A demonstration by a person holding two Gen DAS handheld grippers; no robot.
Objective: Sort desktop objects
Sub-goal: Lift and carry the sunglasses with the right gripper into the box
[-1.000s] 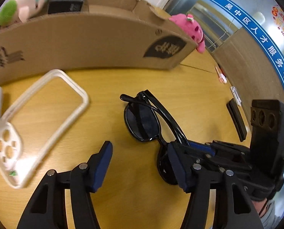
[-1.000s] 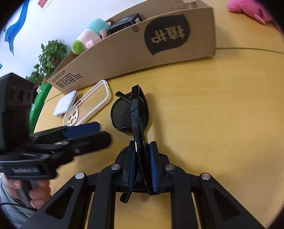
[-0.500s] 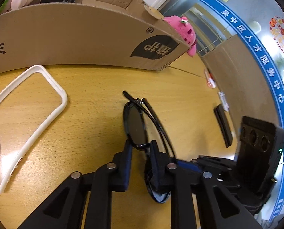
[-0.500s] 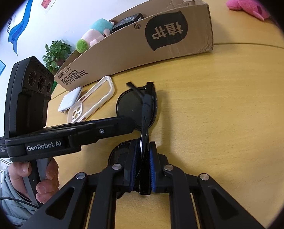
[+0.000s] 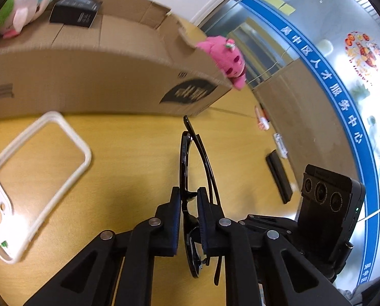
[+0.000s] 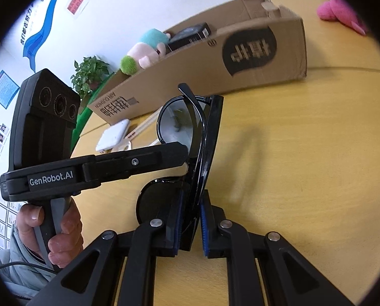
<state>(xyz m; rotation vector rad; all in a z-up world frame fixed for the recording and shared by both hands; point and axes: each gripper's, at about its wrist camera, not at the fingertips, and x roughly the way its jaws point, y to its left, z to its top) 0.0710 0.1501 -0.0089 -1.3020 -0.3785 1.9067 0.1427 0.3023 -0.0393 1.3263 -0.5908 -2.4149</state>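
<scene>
Both grippers clamp the black sunglasses (image 5: 187, 168), which stand on edge above the yellow table (image 5: 128, 153); the left gripper (image 5: 190, 204) is closed on the frame near the bridge, and the right gripper (image 6: 191, 219) pinches the frame at the near lens, its jaws almost together. The cardboard box (image 6: 210, 71) lies behind, holding a plush toy (image 6: 144, 51) and a black carton (image 6: 187, 35); a white phone case (image 5: 34, 176) lies on the table to the left, well apart from the glasses.
</scene>
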